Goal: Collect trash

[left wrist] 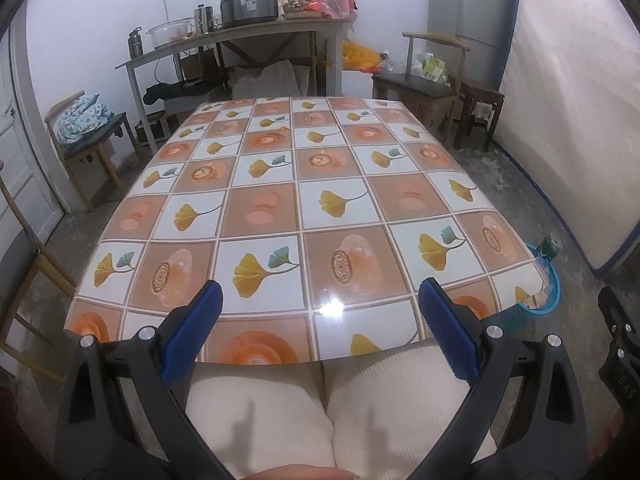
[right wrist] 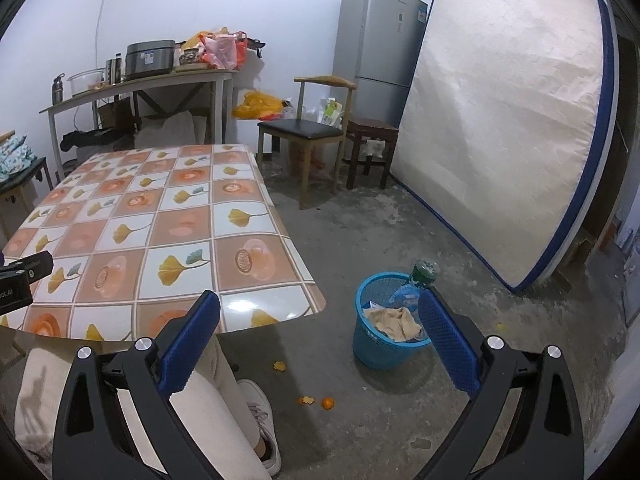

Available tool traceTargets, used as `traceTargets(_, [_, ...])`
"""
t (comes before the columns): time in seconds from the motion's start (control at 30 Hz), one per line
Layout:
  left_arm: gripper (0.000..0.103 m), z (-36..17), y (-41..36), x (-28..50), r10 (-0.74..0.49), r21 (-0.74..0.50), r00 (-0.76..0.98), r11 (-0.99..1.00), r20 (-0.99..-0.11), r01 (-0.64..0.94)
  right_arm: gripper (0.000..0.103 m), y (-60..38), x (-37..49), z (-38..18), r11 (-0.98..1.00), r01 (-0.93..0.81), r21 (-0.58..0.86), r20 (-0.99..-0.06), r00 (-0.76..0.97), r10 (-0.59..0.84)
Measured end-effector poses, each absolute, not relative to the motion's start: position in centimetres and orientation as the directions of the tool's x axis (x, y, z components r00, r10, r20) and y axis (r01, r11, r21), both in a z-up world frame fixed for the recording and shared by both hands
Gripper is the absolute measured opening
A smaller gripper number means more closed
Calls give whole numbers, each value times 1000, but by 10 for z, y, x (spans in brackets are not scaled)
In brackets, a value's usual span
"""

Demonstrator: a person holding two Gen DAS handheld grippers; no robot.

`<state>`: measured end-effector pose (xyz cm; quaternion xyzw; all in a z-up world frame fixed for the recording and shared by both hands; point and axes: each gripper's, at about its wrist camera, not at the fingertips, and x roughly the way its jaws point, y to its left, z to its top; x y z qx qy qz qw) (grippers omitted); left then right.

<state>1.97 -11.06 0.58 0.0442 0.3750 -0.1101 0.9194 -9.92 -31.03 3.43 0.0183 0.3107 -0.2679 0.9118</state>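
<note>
A blue mesh waste basket (right wrist: 374,346) stands on the concrete floor right of the table, holding a beige crumpled cloth or paper (right wrist: 394,322) and a green-capped plastic bottle (right wrist: 423,274) leaning at its rim. Orange peel scraps (right wrist: 316,401) lie on the floor near a person's shoe. My right gripper (right wrist: 318,322) hovers open over the floor left of the basket, holding nothing. My left gripper (left wrist: 320,310) is open above the near edge of the table (left wrist: 304,208) with the flowered cloth. From the left wrist, the basket (left wrist: 550,292) peeks out past the table's right corner.
The person's legs in cream trousers (left wrist: 320,408) sit under the near table edge. A mattress (right wrist: 508,128) leans on the right wall beside a fridge (right wrist: 378,44). A chair (right wrist: 308,132) and stool (right wrist: 370,136) stand behind; a cluttered side table (left wrist: 240,36) is at the back.
</note>
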Motion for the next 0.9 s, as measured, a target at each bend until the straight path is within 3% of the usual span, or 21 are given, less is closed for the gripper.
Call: traceTargets(0.9, [94, 6, -114, 21, -184, -6, 687, 967, -703, 254, 96, -309, -101, 37, 856, 496, -145, -565, 669, -483])
